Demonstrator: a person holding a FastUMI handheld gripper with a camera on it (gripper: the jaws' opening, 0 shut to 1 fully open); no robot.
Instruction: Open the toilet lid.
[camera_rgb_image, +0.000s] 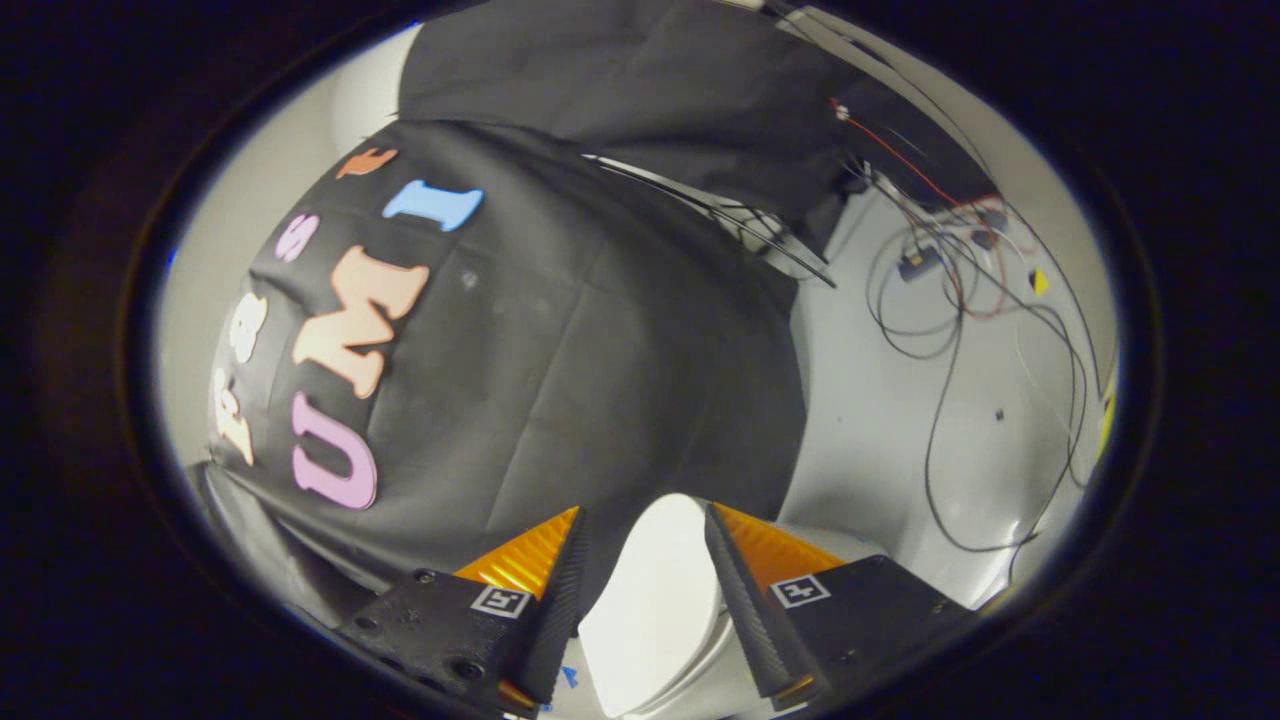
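The gripper (640, 560) is held open with its fingers spread either side of the white toilet lid (655, 610), apparently so that the lid's edge can be caught for lifting.

Pale grey floor (900, 420) filled the right side of the frame, and loose dark cables (940, 400) lay looped across it. At upper right a small black box (918, 263) sat among them, with a little yellow piece (1040, 282) just beyond.
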